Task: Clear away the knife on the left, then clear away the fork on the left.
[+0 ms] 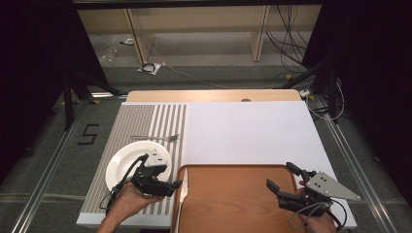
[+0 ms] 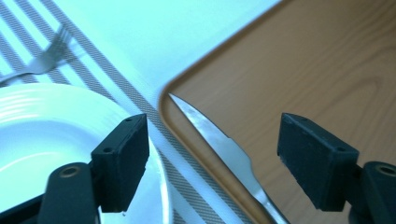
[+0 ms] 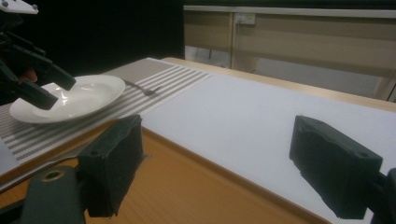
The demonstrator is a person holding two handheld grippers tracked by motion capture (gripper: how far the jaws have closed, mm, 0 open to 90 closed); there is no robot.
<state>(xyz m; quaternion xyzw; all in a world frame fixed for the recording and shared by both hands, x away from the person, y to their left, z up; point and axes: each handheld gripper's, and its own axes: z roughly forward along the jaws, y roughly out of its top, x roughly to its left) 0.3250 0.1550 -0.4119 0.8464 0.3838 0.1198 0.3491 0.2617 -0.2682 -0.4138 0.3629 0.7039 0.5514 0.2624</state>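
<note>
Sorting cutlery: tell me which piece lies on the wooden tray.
The silver table knife, along the brown wooden tray's left edge; the silver fork lies on the striped placemat.

A black numeral "5" on the grey floor [image 1: 46,145] left of the table [image 1: 252,126].

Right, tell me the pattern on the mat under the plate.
The mat under the white plate has grey and white stripes, clearest in the high view.

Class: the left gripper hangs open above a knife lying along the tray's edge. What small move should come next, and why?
Probably lower the left gripper onto the knife and close: its jaws stand open, straddling the blade on the tray, touching nothing.
</note>
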